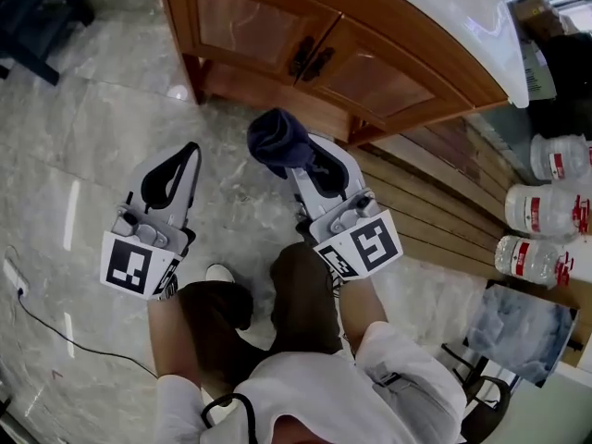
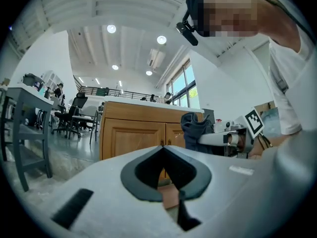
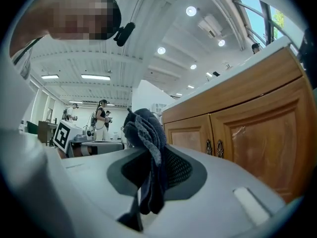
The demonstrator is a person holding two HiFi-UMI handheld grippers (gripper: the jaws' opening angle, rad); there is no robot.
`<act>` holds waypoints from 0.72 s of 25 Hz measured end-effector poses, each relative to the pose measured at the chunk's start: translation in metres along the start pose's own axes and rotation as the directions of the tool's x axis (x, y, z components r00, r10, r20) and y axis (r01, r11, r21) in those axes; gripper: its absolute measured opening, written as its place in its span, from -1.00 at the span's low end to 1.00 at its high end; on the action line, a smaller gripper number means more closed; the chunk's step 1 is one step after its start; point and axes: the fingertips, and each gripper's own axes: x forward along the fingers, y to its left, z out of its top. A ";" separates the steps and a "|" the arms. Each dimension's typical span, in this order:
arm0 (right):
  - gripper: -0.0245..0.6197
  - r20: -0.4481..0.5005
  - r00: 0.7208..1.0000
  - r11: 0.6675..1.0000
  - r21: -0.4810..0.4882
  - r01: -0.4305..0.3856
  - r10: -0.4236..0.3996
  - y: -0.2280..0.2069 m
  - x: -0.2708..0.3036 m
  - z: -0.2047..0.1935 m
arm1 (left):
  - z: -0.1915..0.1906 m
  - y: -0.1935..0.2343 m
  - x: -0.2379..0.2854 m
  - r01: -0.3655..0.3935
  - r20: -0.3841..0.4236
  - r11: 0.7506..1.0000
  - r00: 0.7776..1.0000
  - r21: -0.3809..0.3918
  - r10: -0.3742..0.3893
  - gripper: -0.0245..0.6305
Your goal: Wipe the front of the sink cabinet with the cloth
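Observation:
The wooden sink cabinet stands ahead with two doors and dark handles; a white basin top covers it. My right gripper is shut on a dark blue cloth, held a short way in front of the cabinet's base, apart from the wood. In the right gripper view the cloth bunches up between the jaws, with the cabinet doors to the right. My left gripper hangs over the floor to the left, shut with nothing in it. The left gripper view shows the cabinet beyond the closed jaws.
Marble floor lies all around. A wooden slat platform runs right of the cabinet, with clear plastic bottles beside it. A thin black cable crosses the floor at lower left. The person's legs are below the grippers.

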 end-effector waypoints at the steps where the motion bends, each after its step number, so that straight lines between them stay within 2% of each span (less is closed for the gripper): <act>1: -0.73 0.006 1.000 1.000 -0.001 0.000 0.000 -0.002 0.000 -0.005 | -0.005 0.002 0.000 -0.007 0.006 1.000 1.000 0.003 0.007 -0.92; 6: -0.73 0.029 1.000 1.000 -0.010 0.005 -0.005 -0.008 -0.004 -0.017 | -0.025 0.002 -0.005 -0.037 0.028 0.999 0.999 -0.001 0.037 -0.92; 10: -0.73 0.030 0.999 1.000 -0.020 0.014 -0.013 -0.013 -0.012 -0.016 | -0.038 0.003 -0.010 -0.067 0.043 0.997 0.997 -0.049 0.069 -0.92; 15: -0.72 0.024 0.999 0.999 -0.032 0.028 -0.027 -0.015 -0.014 -0.013 | -0.047 -0.003 -0.016 -0.076 -0.009 0.996 0.997 0.038 0.077 -0.92; 18: -0.72 0.014 1.000 0.999 -0.039 0.024 -0.024 -0.009 -0.007 -0.013 | -0.053 0.005 -0.027 -0.116 -0.018 0.992 0.993 0.053 0.117 -0.92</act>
